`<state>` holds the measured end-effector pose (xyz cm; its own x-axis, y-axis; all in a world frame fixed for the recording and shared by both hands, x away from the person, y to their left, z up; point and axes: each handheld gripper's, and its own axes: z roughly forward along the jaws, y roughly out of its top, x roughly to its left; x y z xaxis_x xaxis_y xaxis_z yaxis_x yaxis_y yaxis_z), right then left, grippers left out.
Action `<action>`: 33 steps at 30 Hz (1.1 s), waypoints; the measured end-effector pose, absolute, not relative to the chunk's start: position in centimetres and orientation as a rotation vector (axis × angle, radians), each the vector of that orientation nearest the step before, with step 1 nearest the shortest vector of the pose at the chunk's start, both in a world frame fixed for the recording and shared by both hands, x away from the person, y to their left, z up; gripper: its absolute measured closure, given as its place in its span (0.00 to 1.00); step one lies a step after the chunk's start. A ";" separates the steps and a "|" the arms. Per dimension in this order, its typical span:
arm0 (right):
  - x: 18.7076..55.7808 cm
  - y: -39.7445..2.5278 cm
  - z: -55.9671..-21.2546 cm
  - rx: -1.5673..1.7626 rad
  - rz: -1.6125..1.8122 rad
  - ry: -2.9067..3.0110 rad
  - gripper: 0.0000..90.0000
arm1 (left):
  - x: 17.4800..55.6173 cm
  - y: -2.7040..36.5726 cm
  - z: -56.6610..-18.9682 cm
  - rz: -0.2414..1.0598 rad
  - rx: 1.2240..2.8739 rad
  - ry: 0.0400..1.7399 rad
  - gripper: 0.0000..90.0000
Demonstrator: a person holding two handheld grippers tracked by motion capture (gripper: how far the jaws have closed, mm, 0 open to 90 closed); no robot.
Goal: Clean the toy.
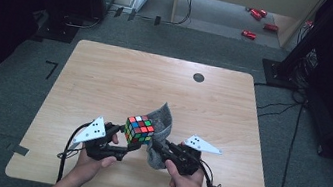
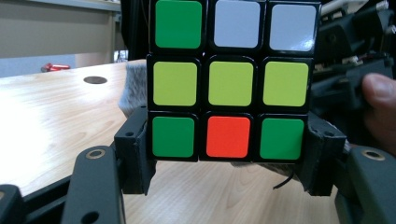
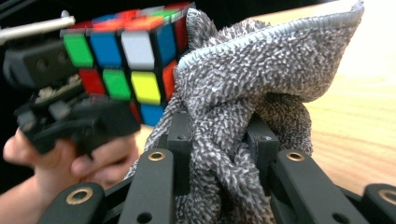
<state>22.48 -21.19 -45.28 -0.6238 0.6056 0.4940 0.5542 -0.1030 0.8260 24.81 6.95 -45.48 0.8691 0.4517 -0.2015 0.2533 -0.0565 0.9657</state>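
My left gripper has its jaws closed on the cube, gripping its bottom row from both sides and holding it up off the surface near the near edge, a little left of the middle. In the left gripper view the cube faces me with green, white, white on top, three yellow-green squares across the middle, and green, red, green below; I can read no brand, logo or lettering on any sticker. My right gripper has its jaws clamped on a bunched fold of the grey cloth, which rises beside the cube and touches its right side. In the right gripper view the cloth is a looped, nubby weave with a stitched hem, pressed against the cube; it bears no tag or writing that I can make out. A dark round spot sits near the far edge of the surface.
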 end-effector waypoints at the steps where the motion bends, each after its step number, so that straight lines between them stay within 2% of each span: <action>1: 22.5 -21.2 -45.3 1.345 1.876 2.085 0.77 | 24.9 7.0 -45.5 0.173 1.644 0.560 0.38; 8: 22.6 -22.5 -44.3 1.352 1.954 1.975 0.77 | 24.6 6.1 -45.9 0.137 1.676 0.531 0.38; 19: 22.9 -21.3 -45.6 1.348 1.894 2.118 0.77 | 24.9 7.0 -45.4 0.143 1.643 0.553 0.38; 25: 22.8 -22.6 -44.7 1.353 1.938 2.004 0.77 | 24.3 5.6 -45.9 0.115 1.691 0.503 0.38; 33: 23.0 -21.0 -46.2 1.361 1.867 2.151 0.77 | 25.0 7.0 -45.4 0.139 1.659 0.543 0.38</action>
